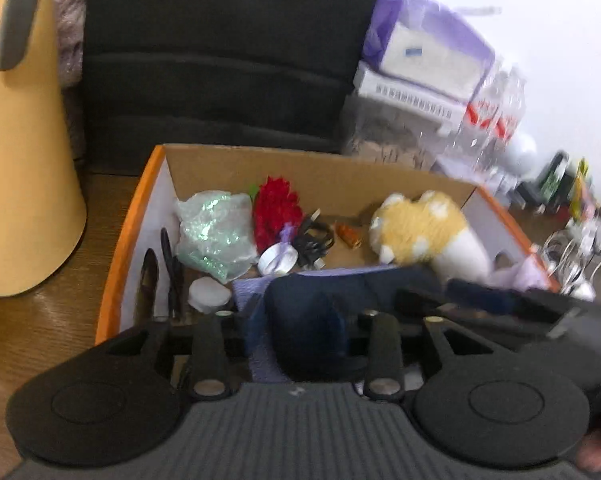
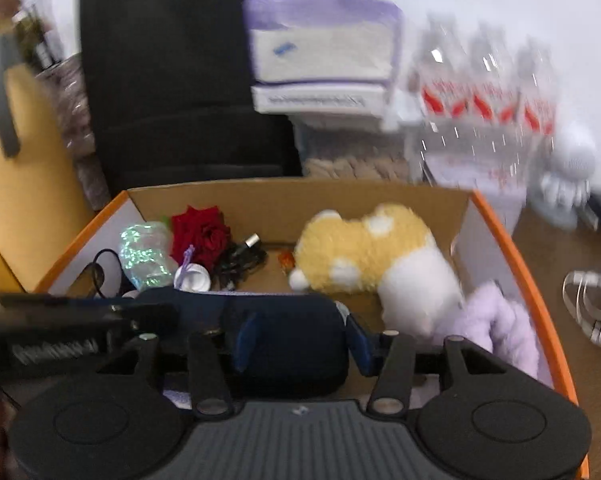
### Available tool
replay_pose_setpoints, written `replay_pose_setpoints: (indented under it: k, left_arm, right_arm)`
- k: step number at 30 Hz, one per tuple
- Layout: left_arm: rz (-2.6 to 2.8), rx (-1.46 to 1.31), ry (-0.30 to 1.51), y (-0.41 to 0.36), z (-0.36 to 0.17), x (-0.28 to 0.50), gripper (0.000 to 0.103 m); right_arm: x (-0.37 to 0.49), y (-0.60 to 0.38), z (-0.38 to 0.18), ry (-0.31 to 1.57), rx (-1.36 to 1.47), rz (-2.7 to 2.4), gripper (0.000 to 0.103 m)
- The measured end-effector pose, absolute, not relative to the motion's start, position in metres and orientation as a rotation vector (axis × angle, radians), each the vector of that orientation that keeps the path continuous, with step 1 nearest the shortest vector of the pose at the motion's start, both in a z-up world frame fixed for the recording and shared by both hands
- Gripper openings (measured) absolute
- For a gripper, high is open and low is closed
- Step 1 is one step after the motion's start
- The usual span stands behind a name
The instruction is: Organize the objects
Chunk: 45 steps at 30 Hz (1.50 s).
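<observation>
Both grippers clamp a dark navy pouch over the orange-rimmed box

The left gripper [image 1: 300, 340] and right gripper [image 2: 296, 344] each have their fingers closed against the navy pouch [image 2: 284, 332], held just above the near end of the cardboard box [image 2: 496, 220]; inside lie a yellow-white plush toy [image 2: 364, 252], red fabric rose [image 2: 200, 236] and black cable [image 2: 240, 260]

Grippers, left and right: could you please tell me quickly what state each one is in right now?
Left gripper: shut on the dark blue object over the box.
Right gripper: shut on the same dark blue object.
</observation>
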<state>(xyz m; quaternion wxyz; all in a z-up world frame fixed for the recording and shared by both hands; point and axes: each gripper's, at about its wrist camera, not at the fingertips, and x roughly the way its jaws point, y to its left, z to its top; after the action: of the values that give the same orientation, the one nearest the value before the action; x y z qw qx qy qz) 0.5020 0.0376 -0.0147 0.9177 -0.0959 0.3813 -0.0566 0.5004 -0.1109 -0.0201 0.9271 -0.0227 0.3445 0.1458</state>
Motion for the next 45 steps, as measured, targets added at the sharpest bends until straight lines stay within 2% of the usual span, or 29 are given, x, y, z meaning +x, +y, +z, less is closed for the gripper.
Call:
replay_pose_setpoints:
  k: [5, 7, 9, 11, 14, 16, 18, 26, 31, 36, 45]
  left_arm:
    - [-0.094, -0.130, 0.743, 0.033, -0.006, 0.494, 0.042]
    - [-0.136, -0.121, 0.661, 0.036, 0.019, 0.477, 0.053]
    - [-0.140, -0.117, 0.559, 0.040, 0.049, 0.444, 0.079]
    - [-0.147, -0.125, 0.470, 0.041, 0.072, 0.406, 0.089]
    - [-0.172, -0.093, 0.428, 0.034, 0.091, 0.343, 0.094]
    - [-0.178, -0.068, 0.401, 0.027, 0.095, 0.298, 0.100]
    - [-0.175, -0.055, 0.388, 0.021, 0.093, 0.250, 0.101]
    - [-0.125, -0.147, 0.510, 0.016, 0.046, 0.112, 0.103]
    - [-0.057, -0.209, 0.578, 0.024, 0.031, 0.081, 0.103]
    - [-0.045, -0.189, 0.547, 0.021, 0.033, 0.061, 0.103]
    - [-0.043, -0.167, 0.548, 0.010, 0.036, 0.054, 0.103]
  right_arm:
    - [0.492, -0.113, -0.012, 0.657, -0.051, 0.305, 0.047]
    - [0.481, -0.126, 0.009, 0.641, 0.037, 0.314, 0.049]
    - [0.455, -0.140, 0.032, 0.580, 0.097, 0.347, 0.063]
    - [0.423, -0.154, 0.049, 0.526, 0.126, 0.361, 0.075]
    - [0.369, -0.174, 0.066, 0.478, 0.151, 0.385, 0.077]
    - [0.327, -0.186, 0.069, 0.457, 0.168, 0.406, 0.077]
    - [0.282, -0.197, 0.066, 0.448, 0.183, 0.428, 0.082]
    - [0.147, -0.214, 0.020, 0.525, 0.172, 0.411, 0.084]
    - [0.112, -0.223, 0.022, 0.543, 0.241, 0.406, 0.083]
    - [0.086, -0.228, 0.036, 0.480, 0.236, 0.422, 0.087]
    - [0.067, -0.224, 0.030, 0.511, 0.160, 0.381, 0.087]
